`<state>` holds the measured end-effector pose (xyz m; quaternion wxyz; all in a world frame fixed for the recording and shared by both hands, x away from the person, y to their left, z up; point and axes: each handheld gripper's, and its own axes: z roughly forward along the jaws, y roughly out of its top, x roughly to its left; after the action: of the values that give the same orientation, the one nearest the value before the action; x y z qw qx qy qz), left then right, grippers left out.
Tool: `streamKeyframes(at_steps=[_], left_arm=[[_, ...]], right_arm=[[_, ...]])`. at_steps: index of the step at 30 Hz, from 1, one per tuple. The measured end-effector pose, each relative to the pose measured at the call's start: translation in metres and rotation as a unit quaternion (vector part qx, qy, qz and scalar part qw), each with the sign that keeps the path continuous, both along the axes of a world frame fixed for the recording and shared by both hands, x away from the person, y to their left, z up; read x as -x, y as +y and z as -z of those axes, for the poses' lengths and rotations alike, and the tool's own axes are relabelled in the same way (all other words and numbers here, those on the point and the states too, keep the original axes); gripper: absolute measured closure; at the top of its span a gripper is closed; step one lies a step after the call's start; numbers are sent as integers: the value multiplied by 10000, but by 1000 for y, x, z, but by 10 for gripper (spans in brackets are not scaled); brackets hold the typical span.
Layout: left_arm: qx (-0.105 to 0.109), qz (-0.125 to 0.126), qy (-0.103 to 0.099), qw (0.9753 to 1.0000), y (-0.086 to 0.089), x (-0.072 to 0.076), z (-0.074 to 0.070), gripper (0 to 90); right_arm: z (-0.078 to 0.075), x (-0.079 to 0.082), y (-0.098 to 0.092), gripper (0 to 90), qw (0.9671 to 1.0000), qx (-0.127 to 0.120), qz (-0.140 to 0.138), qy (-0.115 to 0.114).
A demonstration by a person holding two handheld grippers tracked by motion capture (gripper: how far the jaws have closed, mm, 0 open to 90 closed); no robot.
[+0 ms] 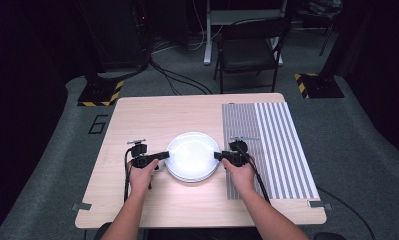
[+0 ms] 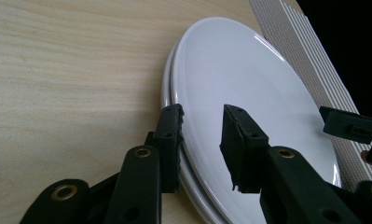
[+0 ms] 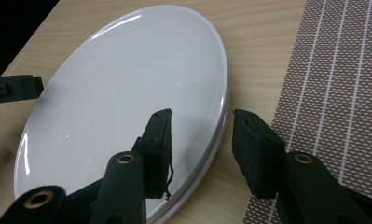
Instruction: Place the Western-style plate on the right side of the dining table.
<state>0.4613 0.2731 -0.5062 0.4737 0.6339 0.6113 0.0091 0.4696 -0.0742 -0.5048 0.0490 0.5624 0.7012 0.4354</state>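
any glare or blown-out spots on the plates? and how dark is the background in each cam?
High view: the white plates are blown out in the middle, with little rim detail; the floor around the table falls to near black. Left gripper view: the top plate is evenly lit, with a thin highlight on its far rim and a black corner beyond the striped mat. Right gripper view: small rim glints and a soft grey reflection.

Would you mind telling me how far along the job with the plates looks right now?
Done: both open grippers straddle opposite rims of the stacked plates, left hand-held gripper and right hand-held gripper. In hand: lining up the grasp. Left: closing and lifting; the striped mat is bare.
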Motion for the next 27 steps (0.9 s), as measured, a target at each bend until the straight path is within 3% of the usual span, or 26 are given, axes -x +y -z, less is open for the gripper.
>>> streamKeyframes(at_steps=[16, 20, 27], left_arm=[[98, 119, 26, 9999, -3, 0, 1, 663], [250, 149, 71, 9996, -6, 1, 3, 662], [212, 174, 54, 9996, -10, 1, 5, 662]], right_arm=[[11, 2, 4, 569, 9993, -222, -9, 286], [11, 1, 3, 570, 9990, -284, 16, 333], [9, 2, -2, 577, 9983, -426, 91, 394]])
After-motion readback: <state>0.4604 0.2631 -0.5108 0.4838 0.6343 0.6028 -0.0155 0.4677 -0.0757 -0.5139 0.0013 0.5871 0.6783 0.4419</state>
